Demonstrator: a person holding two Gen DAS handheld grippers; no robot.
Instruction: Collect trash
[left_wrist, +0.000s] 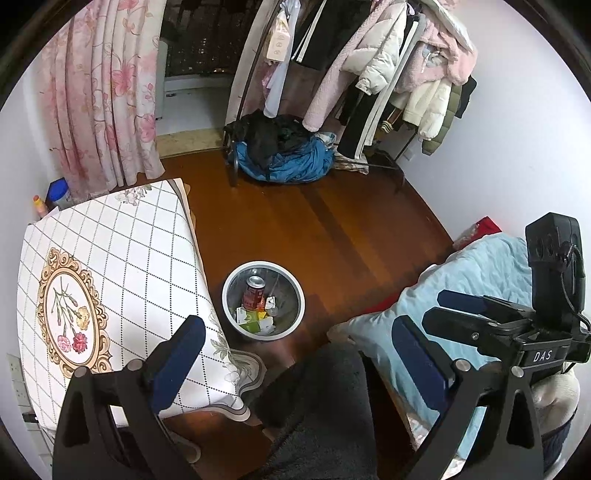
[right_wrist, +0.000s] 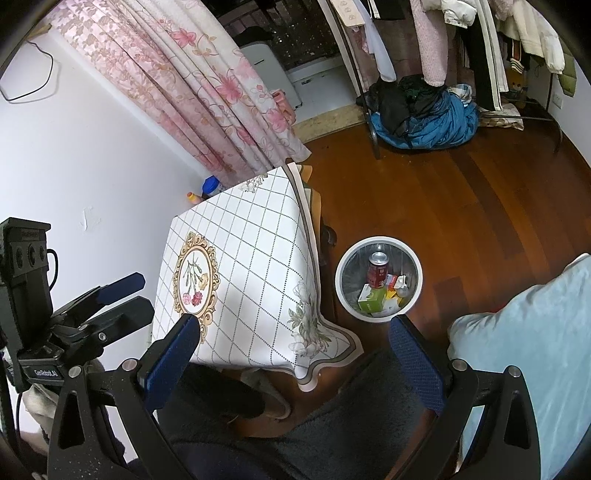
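A round white-rimmed metal trash bin (left_wrist: 295, 325) (right_wrist: 341, 291) stands on the wooden floor beside the table. Inside it are a red drink can (left_wrist: 254, 292) (right_wrist: 377, 269), a green and white carton (left_wrist: 248, 319) (right_wrist: 371, 300) and crumpled paper. My left gripper (left_wrist: 295, 332) is open and empty, held high above the floor, near the bin. My right gripper (right_wrist: 295, 339) is open and empty, also held high; it shows in the left wrist view (left_wrist: 424, 310) to the right. The left gripper shows in the right wrist view (right_wrist: 136, 295) to the left.
A small table with a white checked floral cloth (left_wrist: 122, 258) (right_wrist: 251, 258) stands left of the bin. A bed with a light blue quilt (left_wrist: 476, 273) (right_wrist: 535, 332) is on the right. A clothes rack (left_wrist: 369, 74), a blue garment pile (left_wrist: 288, 162) and a pink curtain (right_wrist: 207, 81) are beyond.
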